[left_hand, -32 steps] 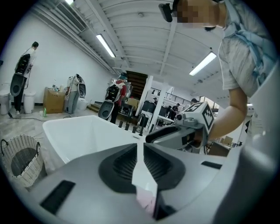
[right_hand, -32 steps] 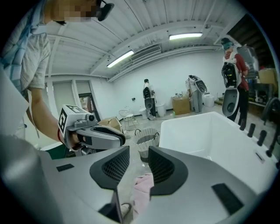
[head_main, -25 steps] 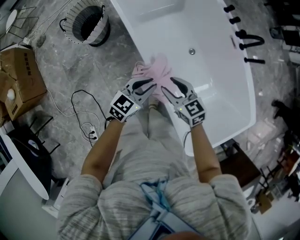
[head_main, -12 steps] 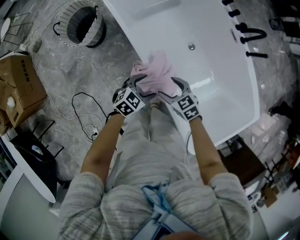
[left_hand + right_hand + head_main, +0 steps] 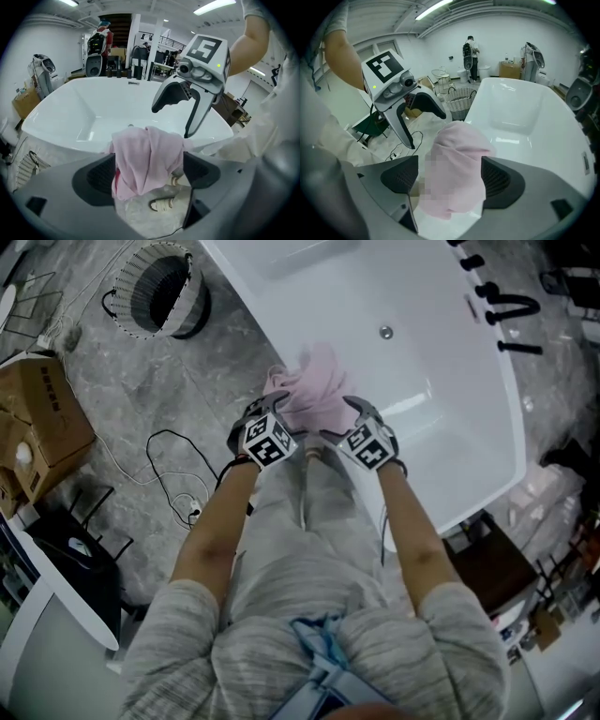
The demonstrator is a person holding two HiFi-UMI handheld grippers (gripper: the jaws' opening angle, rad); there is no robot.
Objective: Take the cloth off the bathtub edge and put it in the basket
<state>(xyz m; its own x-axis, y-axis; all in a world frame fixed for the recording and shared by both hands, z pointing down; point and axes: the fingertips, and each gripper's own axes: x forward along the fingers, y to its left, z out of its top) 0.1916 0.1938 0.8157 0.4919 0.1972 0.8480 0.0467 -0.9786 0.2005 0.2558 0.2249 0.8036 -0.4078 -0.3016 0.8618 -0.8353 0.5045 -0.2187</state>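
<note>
Pink cloth (image 5: 309, 390) is draped over the near edge of the white bathtub (image 5: 441, 381), one part hanging inside and one outside. Left gripper (image 5: 274, 411) and right gripper (image 5: 361, 413) sit side by side at that edge, both pointing steeply down. Left gripper view: jaws spread, just been opening, cloth between the pads, released, not clamped. Right gripper view: same, jaws wide and just been opening, cloth hangs between the pads, nothing pinched. Basket (image 5: 159, 292) stands on the grey marble floor (image 5: 187, 381) to the tub's left, well apart from the cloth. Black cable (image 5: 173, 474) on the floor near the person's left arm. Cardboard box (image 5: 42, 423) at the left edge.
</note>
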